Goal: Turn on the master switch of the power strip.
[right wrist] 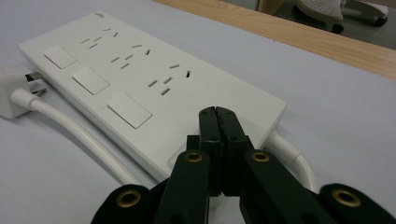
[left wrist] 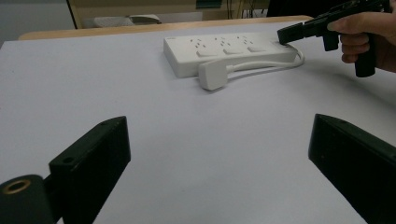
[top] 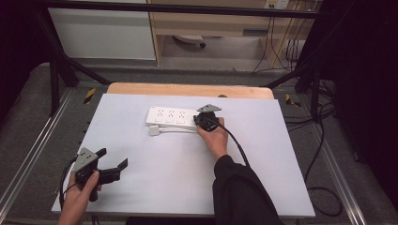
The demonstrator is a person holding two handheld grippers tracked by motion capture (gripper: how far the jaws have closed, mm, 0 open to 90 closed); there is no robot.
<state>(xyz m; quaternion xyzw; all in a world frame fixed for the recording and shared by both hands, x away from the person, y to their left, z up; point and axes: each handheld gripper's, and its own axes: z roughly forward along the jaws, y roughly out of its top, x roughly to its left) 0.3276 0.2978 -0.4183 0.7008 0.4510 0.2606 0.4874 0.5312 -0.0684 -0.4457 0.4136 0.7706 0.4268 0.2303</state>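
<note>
While the right gripper (right wrist: 218, 112) has its jaws pressed flat together with nothing between them, the joined tip rests on the near end of the white power strip (top: 172, 117), just past the last of its three rocker switches (right wrist: 129, 110); to my eye the step is pushing a switch, so the tip should slide back onto the middle of the rocker and go straight down, lightly, since the strip lies loose and could skid; the strip's cord (right wrist: 79, 135) loops along its near side to the white plug (left wrist: 213, 75), lying unplugged beside the strip's far end; well away from the strip, toward the person's left, the left gripper (top: 112, 164) hangs idle with jaws spread wide and empty, and could steady the strip if it slips; the strip sits near the back of a pale tabletop (top: 178, 173), bare otherwise, whose wooden edge (top: 187, 89) shows behind; beyond are grey floor, black frame legs, trailing cables and a light wood cabinet.
</note>
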